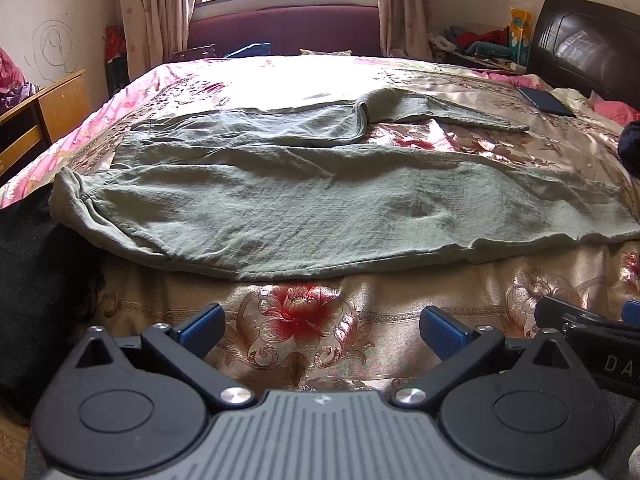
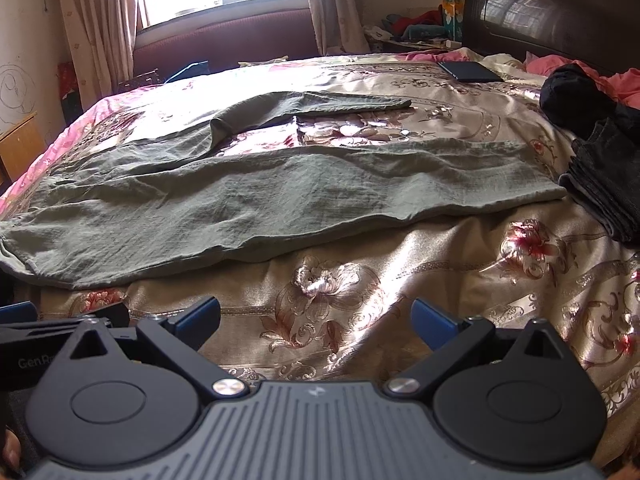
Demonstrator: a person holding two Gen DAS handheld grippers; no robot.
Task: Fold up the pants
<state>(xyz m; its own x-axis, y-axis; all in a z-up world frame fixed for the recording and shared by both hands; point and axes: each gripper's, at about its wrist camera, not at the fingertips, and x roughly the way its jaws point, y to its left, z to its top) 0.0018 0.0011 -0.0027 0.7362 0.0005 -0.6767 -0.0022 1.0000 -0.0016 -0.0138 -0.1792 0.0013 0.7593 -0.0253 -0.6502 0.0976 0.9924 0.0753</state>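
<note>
Grey-green pants (image 1: 304, 200) lie spread flat on the floral bedspread (image 1: 304, 320), waistband at the left, two legs running right with a gap between them. The right wrist view shows the same pants (image 2: 248, 192), the near leg ending at the right. My left gripper (image 1: 322, 324) hovers open over the bedspread just short of the near leg's edge, nothing between its blue fingertips. My right gripper (image 2: 316, 316) is open too, nothing in it, a little back from the near leg's hem side. The right gripper's body (image 1: 592, 332) shows at the left view's right edge.
A stack of folded dark clothes (image 2: 608, 184) and a black garment (image 2: 572, 92) sit at the right of the bed. A dark flat tablet (image 2: 470, 71) lies near the dark headboard (image 2: 560, 12). A wooden cabinet (image 1: 44, 120) stands left. A window and curtains are behind.
</note>
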